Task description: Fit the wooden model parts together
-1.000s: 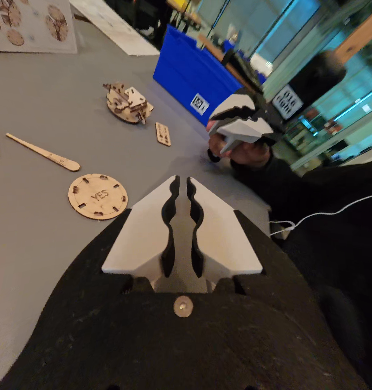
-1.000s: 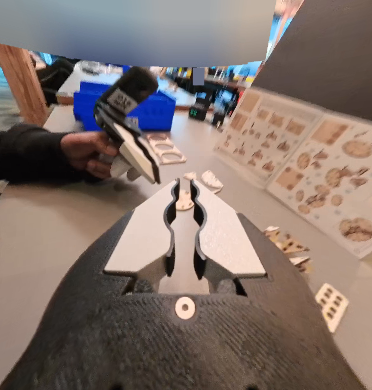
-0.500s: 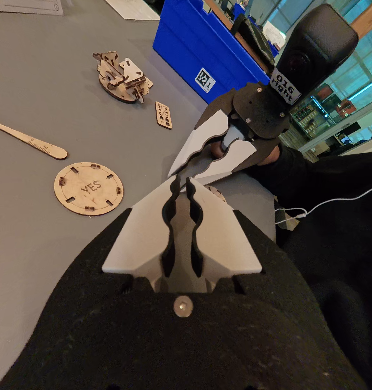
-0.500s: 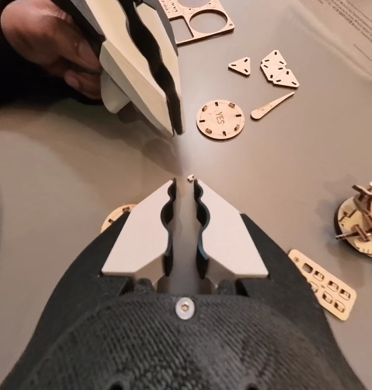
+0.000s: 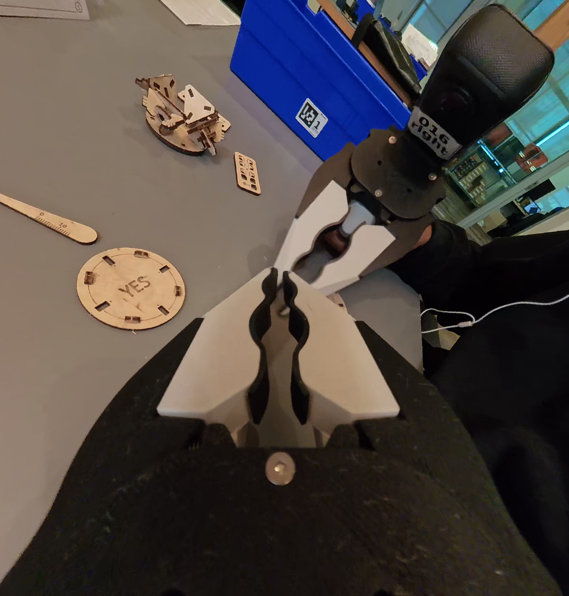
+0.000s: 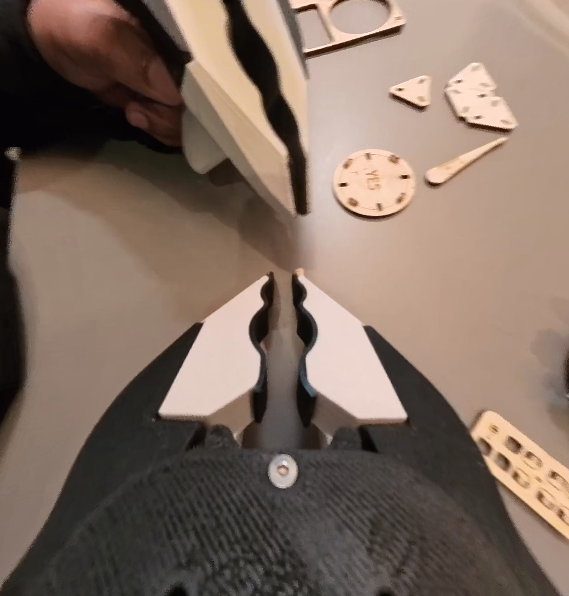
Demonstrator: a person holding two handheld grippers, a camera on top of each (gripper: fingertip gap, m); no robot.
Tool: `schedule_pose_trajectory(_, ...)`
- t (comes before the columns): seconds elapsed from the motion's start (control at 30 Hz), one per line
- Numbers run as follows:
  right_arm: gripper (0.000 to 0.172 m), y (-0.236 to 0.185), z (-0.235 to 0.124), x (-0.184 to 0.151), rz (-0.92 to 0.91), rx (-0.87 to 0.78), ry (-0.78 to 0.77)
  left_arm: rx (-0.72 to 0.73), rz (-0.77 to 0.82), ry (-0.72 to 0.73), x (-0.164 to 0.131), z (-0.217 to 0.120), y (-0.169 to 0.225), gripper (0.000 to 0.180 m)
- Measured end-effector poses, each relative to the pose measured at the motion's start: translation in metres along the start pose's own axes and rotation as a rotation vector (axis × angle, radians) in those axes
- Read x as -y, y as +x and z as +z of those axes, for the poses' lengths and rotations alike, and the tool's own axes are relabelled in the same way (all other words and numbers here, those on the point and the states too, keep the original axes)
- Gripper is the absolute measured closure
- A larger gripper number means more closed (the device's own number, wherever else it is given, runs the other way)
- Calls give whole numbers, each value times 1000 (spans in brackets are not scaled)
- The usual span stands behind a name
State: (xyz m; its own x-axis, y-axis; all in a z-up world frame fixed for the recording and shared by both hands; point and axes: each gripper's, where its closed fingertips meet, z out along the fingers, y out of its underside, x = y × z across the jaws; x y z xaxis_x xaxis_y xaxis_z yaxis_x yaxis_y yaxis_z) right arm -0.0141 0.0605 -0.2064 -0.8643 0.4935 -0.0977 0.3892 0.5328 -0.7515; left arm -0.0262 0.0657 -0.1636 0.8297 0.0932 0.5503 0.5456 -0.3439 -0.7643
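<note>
My right gripper [image 6: 282, 275] is open by a narrow gap, its tips low over the grey table [image 6: 438, 274]. A tiny wooden piece [image 6: 298, 273] sits at the tip of its right finger, not between the pads. My left gripper [image 5: 277, 274] is shut with nothing visible in it. Its tips hover just beyond the right gripper's fingers [image 5: 312, 222]. In the right wrist view the left gripper [image 6: 299, 208] shows its black pads together, above and ahead of the tiny piece. A round slotted wooden disc [image 5: 130, 288] lies to the left; it also shows in the right wrist view [image 6: 374, 183].
A wooden pointer stick [image 5: 51, 221], a part-built wooden model [image 5: 183, 119] and a small slotted strip [image 5: 247, 173] lie on the table. A blue bin [image 5: 309, 64] stands behind. Triangular pieces [image 6: 410, 92] and a cut-out frame [image 6: 351, 29] lie farther off. The gap from one gripper's tips to the other's is roughly 4 centimetres. The round slotted wooden disc [image 5: 130, 288] lies around 8 centimetres away from my left fingertips. My right wrist view [image 6: 373, 174] looks at it from another angle.
Both grippers have come down and toward each other over the table. The right gripper's fingers opened a little, then narrowed beside the tiny wooden piece. The left gripper stayed shut.
</note>
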Motion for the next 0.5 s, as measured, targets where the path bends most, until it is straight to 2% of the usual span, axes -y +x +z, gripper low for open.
schedule_pose_trajectory(0.07,158,-7,-2,2,23,52,18,-4,-6,3,0,0,0,180)
schedule_pose_trajectory(0.17,151,-1,-7,8,62,42,61,-8,-12,6,1,-1,0,180)
schedule_pose_trajectory(0.33,140,-1,-2,3,53,30,20,18,12,-24,-3,2,-1,179)
schedule_pose_trajectory(0.5,140,6,-6,6,82,5,50,225,119,-156,-20,8,-18,179)
